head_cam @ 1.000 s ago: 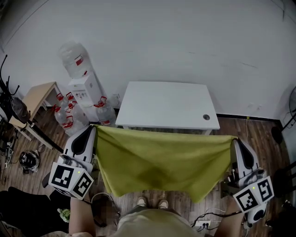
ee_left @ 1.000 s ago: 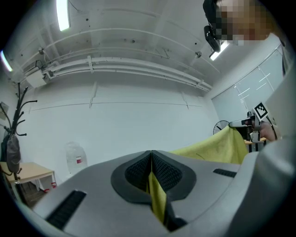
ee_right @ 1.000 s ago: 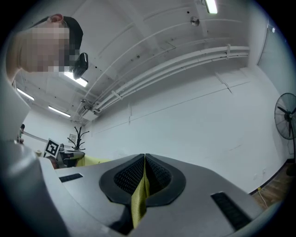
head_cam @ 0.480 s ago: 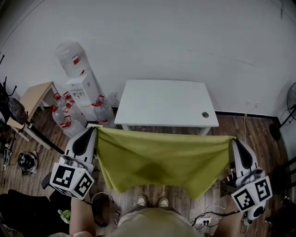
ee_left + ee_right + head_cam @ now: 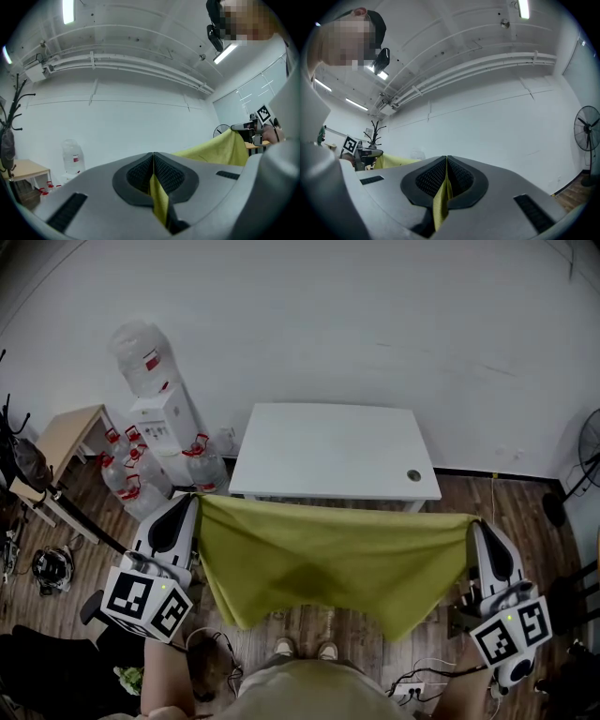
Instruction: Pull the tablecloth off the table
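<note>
While the tablecloth (image 5: pixel 328 563) hangs mid-frame below the bench (image 5: pixel 333 451), left claw (image 5: pixel 195 500) and right claw (image 5: pixel 472 523) clamp its corners

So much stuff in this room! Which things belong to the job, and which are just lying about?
Job: green tablecloth, white table, left gripper and right gripper, each shut on a cloth corner.
Lying about: water dispenser, spare water bottles, wooden side table, standing fan.

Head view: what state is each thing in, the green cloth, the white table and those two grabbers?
tablecloth, off the table, hanging stretched between both grippers
table, uncovered
left gripper, shut on a tablecloth corner
right gripper, shut on the opposite corner
</note>
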`<action>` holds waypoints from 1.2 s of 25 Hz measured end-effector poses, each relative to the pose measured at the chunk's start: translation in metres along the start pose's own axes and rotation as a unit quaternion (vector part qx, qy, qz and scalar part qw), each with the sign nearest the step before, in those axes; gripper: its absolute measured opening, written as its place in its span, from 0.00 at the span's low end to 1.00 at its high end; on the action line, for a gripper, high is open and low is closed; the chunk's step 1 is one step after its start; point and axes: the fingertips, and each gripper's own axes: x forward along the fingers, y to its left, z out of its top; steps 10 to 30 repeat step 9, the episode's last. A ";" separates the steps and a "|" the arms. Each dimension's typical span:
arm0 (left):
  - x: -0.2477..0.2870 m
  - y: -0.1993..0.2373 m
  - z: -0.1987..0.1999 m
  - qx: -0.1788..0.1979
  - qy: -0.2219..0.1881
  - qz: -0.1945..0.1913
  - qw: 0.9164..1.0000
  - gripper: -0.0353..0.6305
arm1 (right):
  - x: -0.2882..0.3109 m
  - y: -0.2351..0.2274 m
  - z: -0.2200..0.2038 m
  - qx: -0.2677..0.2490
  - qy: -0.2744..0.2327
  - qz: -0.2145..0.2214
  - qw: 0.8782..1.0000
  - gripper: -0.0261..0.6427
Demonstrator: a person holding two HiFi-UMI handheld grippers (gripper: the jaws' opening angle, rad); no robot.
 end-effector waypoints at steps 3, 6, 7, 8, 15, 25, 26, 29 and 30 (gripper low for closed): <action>0.001 -0.001 -0.003 -0.004 -0.001 -0.001 1.000 0.08 | 0.001 -0.001 -0.002 -0.001 0.003 -0.002 1.000 0.09; 0.004 0.001 -0.004 -0.006 0.000 -0.002 1.000 0.08 | 0.003 -0.001 0.000 -0.002 0.000 -0.002 1.000 0.09; 0.004 0.002 -0.004 -0.006 0.000 -0.003 1.000 0.08 | 0.004 -0.001 0.000 -0.003 0.000 -0.003 1.000 0.09; 0.005 0.003 -0.003 -0.006 -0.001 -0.003 1.000 0.08 | 0.005 -0.001 0.001 -0.004 0.000 -0.003 1.000 0.09; 0.006 0.003 -0.002 -0.006 -0.001 -0.003 1.000 0.08 | 0.006 -0.001 0.002 -0.005 0.000 -0.003 1.000 0.09; 0.006 0.003 -0.002 -0.006 -0.001 -0.003 1.000 0.08 | 0.006 -0.001 0.002 -0.005 0.000 -0.003 1.000 0.09; 0.006 0.003 -0.002 -0.006 -0.001 -0.003 1.000 0.08 | 0.006 -0.001 0.002 -0.005 0.000 -0.003 1.000 0.09; 0.006 0.003 -0.002 -0.006 -0.001 -0.003 1.000 0.08 | 0.006 -0.001 0.002 -0.005 0.000 -0.003 1.000 0.09; 0.006 0.003 -0.002 -0.006 -0.001 -0.003 1.000 0.08 | 0.006 -0.001 0.002 -0.005 0.000 -0.003 1.000 0.09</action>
